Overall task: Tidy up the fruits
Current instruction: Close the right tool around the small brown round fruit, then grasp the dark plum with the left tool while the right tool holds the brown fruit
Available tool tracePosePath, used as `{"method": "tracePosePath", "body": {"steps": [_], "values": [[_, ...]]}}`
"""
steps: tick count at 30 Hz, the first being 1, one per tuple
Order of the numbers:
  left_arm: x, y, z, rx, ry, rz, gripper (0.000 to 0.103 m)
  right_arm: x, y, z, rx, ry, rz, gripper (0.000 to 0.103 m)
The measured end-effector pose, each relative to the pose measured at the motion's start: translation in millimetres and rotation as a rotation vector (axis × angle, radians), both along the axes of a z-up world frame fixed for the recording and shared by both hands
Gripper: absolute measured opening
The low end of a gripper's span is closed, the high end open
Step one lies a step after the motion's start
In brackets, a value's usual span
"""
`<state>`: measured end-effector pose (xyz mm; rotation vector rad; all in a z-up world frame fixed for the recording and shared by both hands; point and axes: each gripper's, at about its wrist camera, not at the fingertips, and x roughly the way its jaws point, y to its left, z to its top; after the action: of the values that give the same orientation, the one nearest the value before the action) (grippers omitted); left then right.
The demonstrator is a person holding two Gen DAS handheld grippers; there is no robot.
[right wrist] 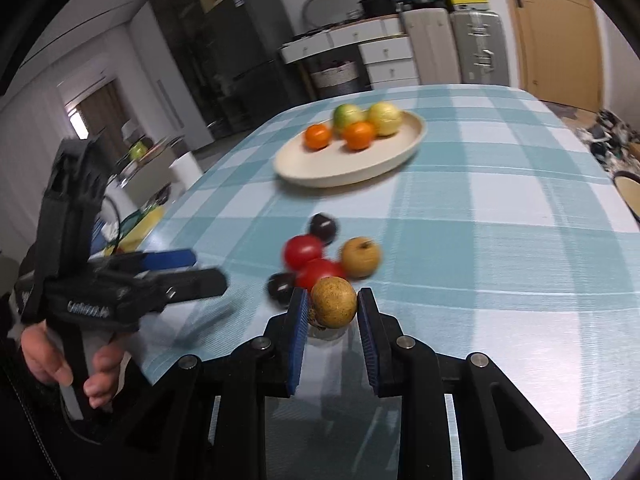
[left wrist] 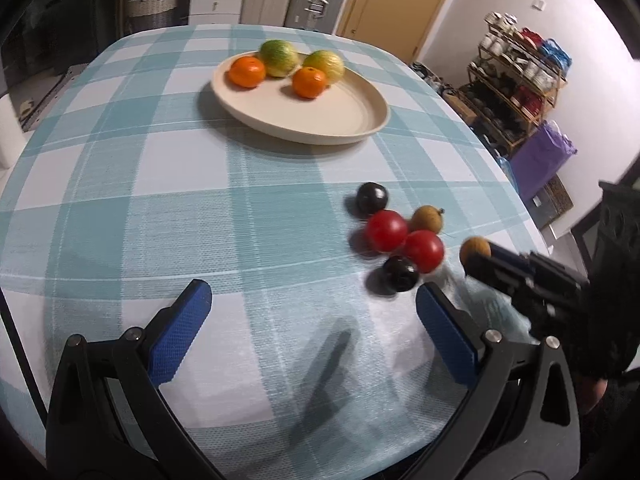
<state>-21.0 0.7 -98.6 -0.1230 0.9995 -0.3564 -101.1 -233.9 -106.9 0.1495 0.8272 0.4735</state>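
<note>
My right gripper (right wrist: 334, 296) is shut on a round brown fruit (right wrist: 334, 307), held just above the checked tablecloth; the left wrist view shows that fruit (left wrist: 475, 249) at the right gripper's tips (left wrist: 478, 260). Just beyond lies a cluster: two red fruits (left wrist: 386, 230) (left wrist: 423, 250), two dark plums (left wrist: 372, 197) (left wrist: 400, 274) and another brown fruit (left wrist: 427, 219). My left gripper (left wrist: 312, 288) stands open and empty over bare cloth, left of the cluster. Farther back, a cream plate (left wrist: 360, 120) holds two oranges (left wrist: 247, 72) and two yellow-green fruits (left wrist: 279, 57).
The table's right edge (left wrist: 516, 200) drops off near the cluster, with a shelf rack (left wrist: 516, 80) and a purple bag beyond. A dark-rimmed dish (right wrist: 628, 192) sits at the right table edge. Suitcases, drawers and a door stand behind the table.
</note>
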Motion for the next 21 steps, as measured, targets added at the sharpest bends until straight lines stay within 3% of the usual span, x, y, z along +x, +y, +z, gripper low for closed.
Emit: {"method": "tracePosePath", "body": {"steps": [11, 17, 21], "values": [[4.6, -33.2, -6.5, 0.005, 0.022, -0.109, 0.098, 6.9, -24.0, 3.4, -0.008, -0.019, -0.064, 0.026], [7.8, -47.8, -9.9, 0.036, 0.027, -0.155, 0.075, 6.2, -29.0, 1.1, 0.0, -0.017, -0.072, 0.026], [6.7, -53.2, -8.7, 0.04, 0.006, -0.183, 0.051, 5.5, -30.9, -0.1, 0.002, -0.015, -0.074, 0.026]]}}
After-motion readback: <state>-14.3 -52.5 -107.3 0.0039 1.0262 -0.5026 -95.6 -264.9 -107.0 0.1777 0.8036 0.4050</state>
